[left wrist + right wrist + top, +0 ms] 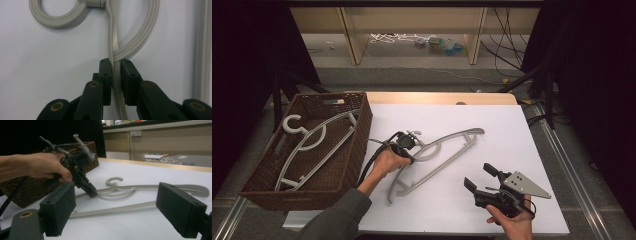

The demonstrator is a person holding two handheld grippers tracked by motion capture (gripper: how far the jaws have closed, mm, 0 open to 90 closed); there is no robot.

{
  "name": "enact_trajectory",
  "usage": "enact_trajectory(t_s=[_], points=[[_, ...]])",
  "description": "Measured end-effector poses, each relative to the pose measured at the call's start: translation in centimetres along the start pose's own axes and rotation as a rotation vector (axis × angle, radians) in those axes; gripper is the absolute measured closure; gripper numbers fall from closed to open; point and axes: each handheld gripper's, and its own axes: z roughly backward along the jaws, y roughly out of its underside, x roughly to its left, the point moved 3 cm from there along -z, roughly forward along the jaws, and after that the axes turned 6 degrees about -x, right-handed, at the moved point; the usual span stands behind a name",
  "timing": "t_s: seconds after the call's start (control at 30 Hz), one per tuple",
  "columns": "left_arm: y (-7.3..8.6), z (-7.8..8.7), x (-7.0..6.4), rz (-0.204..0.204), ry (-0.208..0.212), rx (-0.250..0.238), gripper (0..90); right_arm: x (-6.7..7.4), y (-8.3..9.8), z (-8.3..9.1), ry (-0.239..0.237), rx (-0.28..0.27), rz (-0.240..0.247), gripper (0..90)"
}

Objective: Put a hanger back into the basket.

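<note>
A grey plastic hanger (447, 150) lies flat on the white table (492, 125), near its middle. My left gripper (410, 150) points down at the hanger's neck beside the hook and is shut on a thin grey arm of it. In the left gripper view, the black pads (105, 75) of that gripper (115, 75) press the strip from both sides, with the hook (57, 17) beyond. My right gripper (479, 176) hovers low at the front right, open and with nothing between its jaws (120, 210). It faces the hanger (140, 188) and the left gripper (91, 192).
A brown wicker basket (359, 140) stands at the table's left with a second grey hanger (312, 145) lying inside. Beyond the far wooden edge (437, 97) are shelf legs and loose cables on the floor. Bare white surface lies to the right of the hanger.
</note>
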Motion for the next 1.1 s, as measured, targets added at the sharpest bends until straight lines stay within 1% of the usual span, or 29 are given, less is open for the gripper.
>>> enact_trajectory(t_s=[0.03, 0.07, 0.1, 0.13, 0.17, 0.2, 0.23, 0.27, 0.3, 0.33, 0.4, 0.43, 0.47, 0.5, 0.53, 0.57, 0.6, 0.63, 0.67, 0.7, 0.73, 0.77, 0.8, 0.83, 0.9, 0.97, 1.03, 1.1], points=[[0.0, 0.0, 0.2, -0.004, -0.005, -0.001, 79.9, 0.0, 0.0, -0.1, 0.005, -0.003, 0.000, 17.1], [-0.1, -0.1, 0.2, 0.021, -0.011, -0.023, 80.1, 0.1, 0.0, 0.0, 0.008, 0.009, 0.005, 17.0], [-0.1, 0.0, 0.3, 0.014, -0.009, -0.028, 80.2, 0.1, 0.0, 0.0, 0.007, 0.011, 0.002, 17.0], [-0.1, 0.0, 0.4, 0.017, -0.016, -0.033, 80.4, 0.0, 0.0, 0.0, 0.009, 0.000, 0.008, 17.1], [-0.1, 0.1, 0.5, 0.018, -0.019, -0.045, 80.5, 0.0, 0.0, 0.0, -0.007, -0.009, 0.000, 17.1], [-0.1, 0.3, 0.6, 0.013, -0.023, -0.045, 80.5, 0.0, 0.0, 0.0, -0.006, -0.011, 0.000, 17.1], [-0.2, 0.4, 0.7, 0.010, -0.030, -0.058, 80.6, -0.1, 0.0, 0.0, 0.005, 0.004, 0.005, 17.1], [-0.2, 0.6, 0.8, 0.013, -0.039, -0.067, 80.7, -0.1, 0.1, 0.0, 0.011, 0.005, 0.002, 17.1], [-0.3, 0.7, 0.9, 0.023, -0.038, -0.083, 80.8, -0.1, 0.1, 0.0, 0.011, 0.006, 0.001, 17.1], [-0.3, 1.0, 1.1, 0.024, -0.037, -0.089, 80.8, -0.1, 0.0, 0.0, 0.013, 0.004, 0.004, 17.1], [-0.4, 1.4, 1.3, 0.040, -0.030, -0.110, 80.9, 0.0, 0.0, 0.0, 0.009, 0.003, 0.004, 17.1], [-0.4, 1.6, 1.4, 0.034, -0.028, -0.107, 80.9, 0.0, 0.1, 0.0, 0.006, 0.011, 0.004, 17.1], [-0.4, 1.7, 1.4, 0.038, -0.031, -0.117, 80.9, 0.0, 0.1, 0.0, 0.004, 0.011, 0.003, 17.1], [-0.4, 1.9, 1.4, 0.039, -0.043, -0.124, 81.0, 0.0, 0.1, -0.1, 0.002, 0.001, 0.000, 17.1], [-0.5, 1.9, 1.5, 0.043, -0.052, -0.160, 81.0, 0.0, 0.1, 0.0, 0.007, 0.009, 0.001, 17.1], [-0.5, 2.1, 1.5, 0.050, -0.047, -0.174, 81.0, 0.0, 0.1, 0.0, 0.006, 0.009, 0.001, 17.1], [-0.6, 2.4, 1.6, 0.055, -0.034, -0.166, 81.0, 0.0, 0.1, -0.1, 0.006, 0.002, 0.006, 17.1], [-0.7, 2.7, 1.6, 0.062, -0.034, -0.172, 81.0, 0.0, 0.1, -0.1, -0.002, -0.002, -0.001, 17.1], [-0.8, 2.9, 1.5, 0.055, -0.034, -0.181, 81.0, 0.0, 0.1, -0.1, 0.000, 0.001, -0.003, 17.1], [-1.0, 3.2, 1.4, 0.047, -0.031, -0.178, 81.0, 0.0, 0.1, -0.1, 0.006, 0.010, 0.000, 17.1], [-1.2, 3.3, 1.3, 0.041, -0.032, -0.193, 81.0, 0.0, 0.1, -0.1, 0.002, -0.001, -0.004, 17.1], [-1.4, 3.6, 1.2, 0.038, -0.037, -0.189, 81.0, 0.0, 0.1, -0.2, 0.001, -0.003, -0.005, 17.1], [-1.7, 3.8, 1.2, 0.037, -0.031, -0.191, 81.0, 0.0, 0.1, -0.2, 0.002, -0.001, -0.004, 17.0], [-2.0, 4.0, 1.1, 0.044, -0.031, -0.202, 81.0, 0.0, 0.1, -0.1, 0.004, 0.011, -0.001, 16.9], [-2.6, 4.6, 1.0, 0.037, -0.028, -0.214, 81.0, 0.0, 0.1, 0.0, 0.013, 0.010, 0.002, 17.0], [-3.1, 5.3, 0.9, 0.032, -0.037, -0.229, 81.0, 0.0, 0.1, 0.0, 0.008, 0.014, 0.001, 16.9], [-3.6, 6.0, 0.9, 0.038, -0.025, -0.247, 81.1, -0.1, 0.1, 0.0, 0.007, 0.014, 0.002, 16.9], [-4.0, 6.7, 1.0, 0.051, -0.002, -0.265, 81.1, -0.1, 0.1, 0.0, 0.014, 0.004, 0.003, 16.9]])
